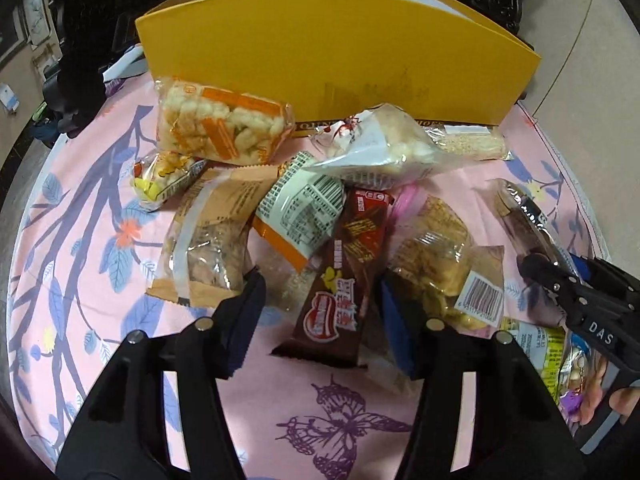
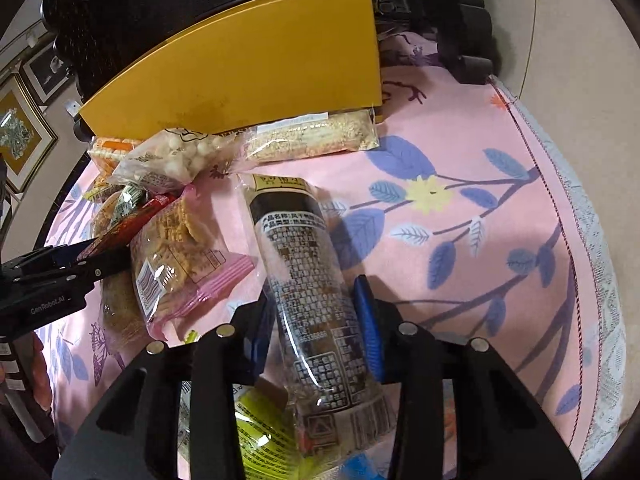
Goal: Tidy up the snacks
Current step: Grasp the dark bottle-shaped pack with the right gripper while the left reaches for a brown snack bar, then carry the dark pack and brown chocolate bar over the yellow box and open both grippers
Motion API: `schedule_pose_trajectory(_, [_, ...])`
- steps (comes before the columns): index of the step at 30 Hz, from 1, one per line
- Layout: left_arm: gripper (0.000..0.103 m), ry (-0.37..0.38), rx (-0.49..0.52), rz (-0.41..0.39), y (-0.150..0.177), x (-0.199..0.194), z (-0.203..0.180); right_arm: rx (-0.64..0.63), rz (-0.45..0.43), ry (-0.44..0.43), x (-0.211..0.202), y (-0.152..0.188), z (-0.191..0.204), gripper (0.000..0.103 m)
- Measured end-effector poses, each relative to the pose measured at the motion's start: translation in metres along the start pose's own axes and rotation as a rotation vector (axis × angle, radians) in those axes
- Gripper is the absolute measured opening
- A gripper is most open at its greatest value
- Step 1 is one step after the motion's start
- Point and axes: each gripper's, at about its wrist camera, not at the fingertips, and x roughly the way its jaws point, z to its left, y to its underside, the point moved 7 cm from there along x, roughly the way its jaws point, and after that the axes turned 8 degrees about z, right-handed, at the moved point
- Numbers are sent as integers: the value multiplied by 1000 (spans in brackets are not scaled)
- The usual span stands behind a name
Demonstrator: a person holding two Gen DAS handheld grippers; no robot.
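On a pink floral cloth (image 2: 460,128) before a yellow box (image 1: 340,60), the right gripper (image 2: 316,316) clamps a dark printed roll (image 2: 304,264), its long axis running away towards the box. The left gripper (image 1: 320,280) stands half-open astride a brown bar (image 1: 344,276), lengthwise, pads not touching. "DAS" and "GenRobot.AI" mark the grippers.

Wrapped snacks lie heaped on the pink cloth before a yellow box (image 1: 320,60). A brown chocolate bar (image 1: 340,276) lies lengthwise atop the heap, and a dark printed roll (image 2: 316,292) sits apart.
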Motion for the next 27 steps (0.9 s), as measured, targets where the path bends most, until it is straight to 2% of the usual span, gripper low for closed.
schedule_pose_trajectory(3, [59, 5, -8, 1, -8, 6, -2, 7, -1, -12, 0, 0, -1, 41])
schedule_pose_trajectory(7, [25, 61, -8, -3, -13, 8, -11, 9, -1, -12, 0, -1, -1, 40])
schedule_pose_trajectory(10, [24, 63, -3, -16, -5, 3, -14, 12, -4, 2, -2, 0, 1, 37])
schedule_pose_trajectory(17, [24, 128, -45, -44, 20, -26, -10, 11, -36, -21, -28, 6, 20, 32])
schedule_pose_trajectory(27, [24, 160, -37, -173, 42, -98, -5, -41, -114, -24, -74, 7, 58, 32])
